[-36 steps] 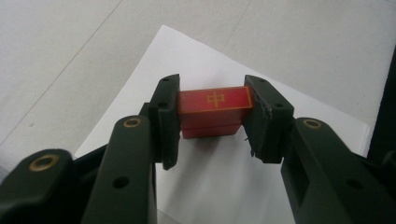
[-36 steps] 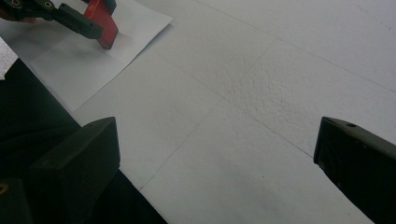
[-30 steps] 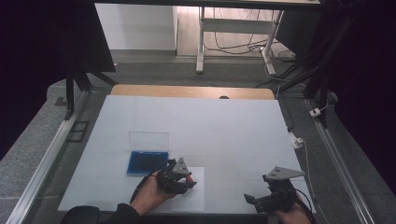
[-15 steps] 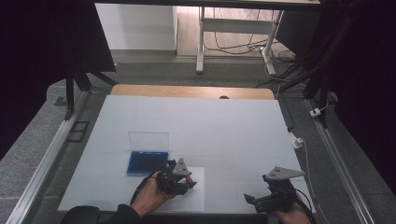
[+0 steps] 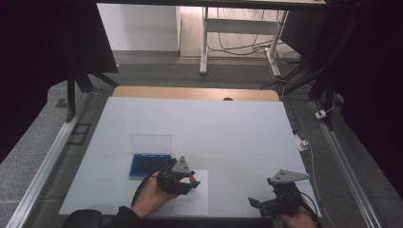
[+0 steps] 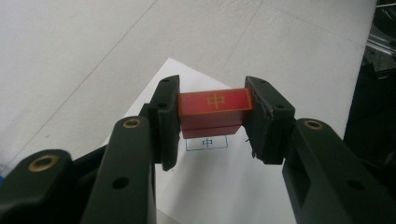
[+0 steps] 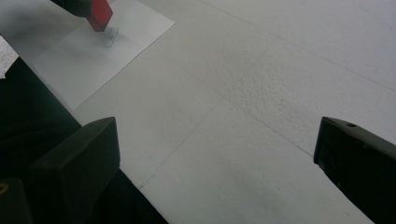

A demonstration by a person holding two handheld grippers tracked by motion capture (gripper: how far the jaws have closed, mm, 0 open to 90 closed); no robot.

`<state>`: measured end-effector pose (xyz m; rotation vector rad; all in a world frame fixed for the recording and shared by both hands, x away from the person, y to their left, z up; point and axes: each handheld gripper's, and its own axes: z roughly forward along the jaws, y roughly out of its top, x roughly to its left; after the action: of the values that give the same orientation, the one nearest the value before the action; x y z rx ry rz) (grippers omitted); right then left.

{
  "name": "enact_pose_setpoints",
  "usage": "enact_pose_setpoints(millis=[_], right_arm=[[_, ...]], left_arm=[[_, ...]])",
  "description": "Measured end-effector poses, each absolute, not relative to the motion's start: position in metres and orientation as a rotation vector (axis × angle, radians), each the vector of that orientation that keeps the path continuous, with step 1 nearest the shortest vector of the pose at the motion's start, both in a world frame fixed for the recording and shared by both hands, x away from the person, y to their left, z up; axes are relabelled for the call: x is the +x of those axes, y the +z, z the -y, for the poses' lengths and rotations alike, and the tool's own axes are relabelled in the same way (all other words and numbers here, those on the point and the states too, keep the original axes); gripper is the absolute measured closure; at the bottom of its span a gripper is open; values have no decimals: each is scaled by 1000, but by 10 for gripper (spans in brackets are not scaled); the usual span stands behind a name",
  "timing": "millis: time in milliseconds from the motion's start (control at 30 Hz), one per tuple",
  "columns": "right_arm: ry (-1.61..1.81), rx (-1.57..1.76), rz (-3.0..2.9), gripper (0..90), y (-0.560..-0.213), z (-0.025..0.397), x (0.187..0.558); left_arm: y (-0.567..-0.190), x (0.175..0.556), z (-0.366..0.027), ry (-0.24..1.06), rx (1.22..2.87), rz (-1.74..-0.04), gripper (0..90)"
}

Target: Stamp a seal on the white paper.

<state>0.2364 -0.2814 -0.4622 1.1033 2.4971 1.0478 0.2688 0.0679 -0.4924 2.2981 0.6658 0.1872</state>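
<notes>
Looking down from the high view, the left gripper (image 5: 190, 179) hovers over a white paper sheet (image 5: 194, 202) at the near edge of the white bench (image 5: 209, 128), just beside an open blue case (image 5: 147, 164); the right gripper (image 5: 261, 203) sits near the right corner.

From the left gripper view, its fingers (image 6: 166, 119) clamp a red block (image 6: 215, 111) bearing a gold character, above a small printed square (image 6: 206, 142) on the sheet.

From the right gripper view, the fingers (image 7: 79, 163) stand wide apart over bare bench.

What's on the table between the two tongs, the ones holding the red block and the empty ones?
Mostly bare white table. In the high view, the sheet of paper under the left tongs reaches partway toward the right tongs; nothing else lies there.
</notes>
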Motion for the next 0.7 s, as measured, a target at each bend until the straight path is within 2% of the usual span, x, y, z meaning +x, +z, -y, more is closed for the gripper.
enact_pose_setpoints(millis=[700], right_arm=[[1060,1103,-2495,3,-462,282,237]], left_arm=[[-481,272,-94,208,2262,-730,578]])
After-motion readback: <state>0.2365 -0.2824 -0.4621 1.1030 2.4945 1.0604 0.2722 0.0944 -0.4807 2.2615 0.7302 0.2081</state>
